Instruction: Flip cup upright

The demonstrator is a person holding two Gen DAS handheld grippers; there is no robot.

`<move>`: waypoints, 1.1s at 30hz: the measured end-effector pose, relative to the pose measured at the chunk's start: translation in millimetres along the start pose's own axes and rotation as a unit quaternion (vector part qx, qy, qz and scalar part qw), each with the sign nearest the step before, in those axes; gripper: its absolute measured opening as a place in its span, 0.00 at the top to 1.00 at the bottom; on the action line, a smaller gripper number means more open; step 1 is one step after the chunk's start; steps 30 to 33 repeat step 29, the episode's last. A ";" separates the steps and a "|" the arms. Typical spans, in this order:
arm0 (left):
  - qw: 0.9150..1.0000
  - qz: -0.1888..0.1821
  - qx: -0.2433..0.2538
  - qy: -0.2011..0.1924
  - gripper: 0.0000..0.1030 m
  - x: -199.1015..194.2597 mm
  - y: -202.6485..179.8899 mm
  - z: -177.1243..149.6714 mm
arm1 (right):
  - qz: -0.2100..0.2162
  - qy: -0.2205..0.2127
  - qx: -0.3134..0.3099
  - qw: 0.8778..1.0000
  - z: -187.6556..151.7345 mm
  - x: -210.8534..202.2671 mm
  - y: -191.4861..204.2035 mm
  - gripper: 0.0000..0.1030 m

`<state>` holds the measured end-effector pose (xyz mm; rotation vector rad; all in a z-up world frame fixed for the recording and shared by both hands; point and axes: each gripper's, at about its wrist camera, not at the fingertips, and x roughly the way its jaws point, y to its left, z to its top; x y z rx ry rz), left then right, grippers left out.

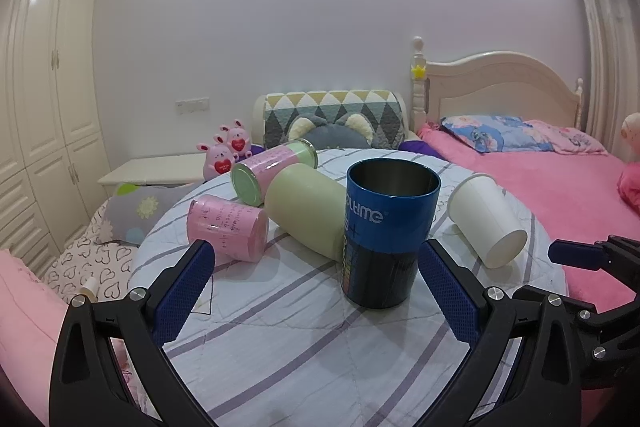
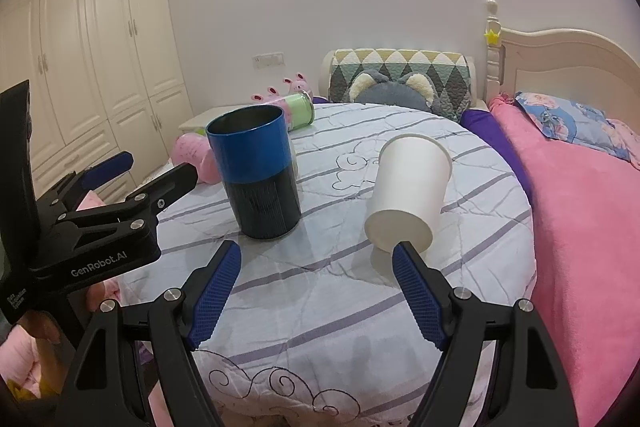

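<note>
- Through my left wrist camera, my left claw (image 1: pixel 316 259) is spread wide with nothing between its fingers; the tall blue-and-black metal cup (image 1: pixel 386 233) stands upright, mouth up, on the round table under a striped quilted cloth (image 1: pixel 280 327), just past my right-hand finger.
- Only this view shows the matte pale-green tumbler (image 1: pixel 308 211) lying on its side against the blue cup, the pink cup with scribbled sums (image 1: pixel 228 227) lying near my left-hand finger, and the whole pink-and-green tin can (image 1: pixel 276 167) tipped over behind them.
- The white paper cup (image 1: pixel 486 219) lies on its side to the right, base towards me.
- My other claw is cut off at the right edge here.
- Through my right wrist camera, my right claw (image 2: pixel 316 259) is also spread wide and empty, its right-hand fingertip (image 2: pixel 404 255) just before the white cup's base.
- The blue cup hides the green tumbler here, and most of the pink cup and the can.
</note>
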<state>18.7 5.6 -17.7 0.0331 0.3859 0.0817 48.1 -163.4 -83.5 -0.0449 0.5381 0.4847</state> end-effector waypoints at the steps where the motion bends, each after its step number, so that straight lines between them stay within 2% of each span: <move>1: 1.000 -0.001 -0.001 -0.001 0.00 0.1 0.0 0.4 | -0.001 0.001 0.000 1.000 -0.3 -0.2 0.1 0.23; 33: 1.000 0.003 0.000 0.000 0.00 -1.5 -1.1 3.4 | -0.007 0.009 -0.006 1.000 -3.4 -3.0 0.0 0.23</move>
